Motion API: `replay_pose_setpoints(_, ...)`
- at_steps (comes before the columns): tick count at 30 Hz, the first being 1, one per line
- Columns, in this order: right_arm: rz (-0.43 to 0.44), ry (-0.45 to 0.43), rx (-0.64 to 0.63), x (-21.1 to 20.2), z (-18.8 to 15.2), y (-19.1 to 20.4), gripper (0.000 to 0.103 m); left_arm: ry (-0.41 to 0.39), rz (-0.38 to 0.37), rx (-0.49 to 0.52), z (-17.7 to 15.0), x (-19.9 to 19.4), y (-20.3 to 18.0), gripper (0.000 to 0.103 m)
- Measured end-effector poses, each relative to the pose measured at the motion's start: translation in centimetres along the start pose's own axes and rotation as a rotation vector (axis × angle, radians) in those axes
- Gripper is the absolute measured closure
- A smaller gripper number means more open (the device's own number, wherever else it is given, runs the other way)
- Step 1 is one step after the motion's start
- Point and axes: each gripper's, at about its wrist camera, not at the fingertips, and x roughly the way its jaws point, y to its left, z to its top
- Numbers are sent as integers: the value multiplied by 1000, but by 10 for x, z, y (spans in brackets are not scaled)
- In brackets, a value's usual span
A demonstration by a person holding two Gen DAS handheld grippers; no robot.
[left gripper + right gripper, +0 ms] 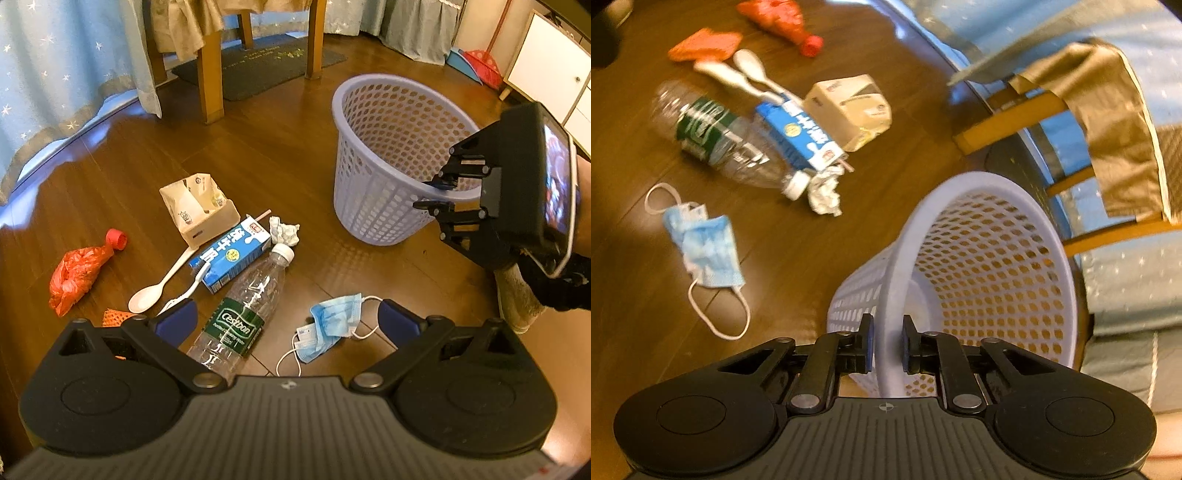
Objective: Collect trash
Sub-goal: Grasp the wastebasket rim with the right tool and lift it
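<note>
A lavender perforated basket (pixel 388 158) stands on the wooden floor. My right gripper (pixel 436 192) is shut on the basket's near rim (pixel 960 181), one finger inside and one outside (pixel 886 332); in the right wrist view the basket looks tilted. My left gripper (pixel 286 317) hangs open above a clear plastic bottle (pixel 240 314) and a blue face mask (pixel 332 325), holding nothing. Beyond them lie a blue milk carton (pixel 231 253), a beige carton (pixel 199 208), a crumpled tissue (pixel 284 230), a white spoon (pixel 155 288), a red plastic bag (pixel 75 275) and an orange net (pixel 118 316).
Wooden chair legs (pixel 210 85) and a dark doormat (pixel 258 66) stand behind the trash, with blue curtains (pixel 55 74) at the left. A white cabinet (pixel 546 62) and a red broom (pixel 484 66) are at the far right. A person's socked foot (pixel 517 295) rests beside the basket.
</note>
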Motion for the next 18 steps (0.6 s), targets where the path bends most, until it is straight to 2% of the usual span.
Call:
replay_pose_setpoints(10, -11, -6, -47, -1, -5, 34, 93, 21, -8, 39, -10, 11, -4, 1)
replay_pose_setpoints(15, -37, -14, -60, 3, -11, 35, 93, 39, -18, 73, -17, 23, -8, 2)
replay_pose_setpoints(18, -20, -8, -47, 4, -13, 33, 93, 52, -27, 110, -20, 36, -13, 6)
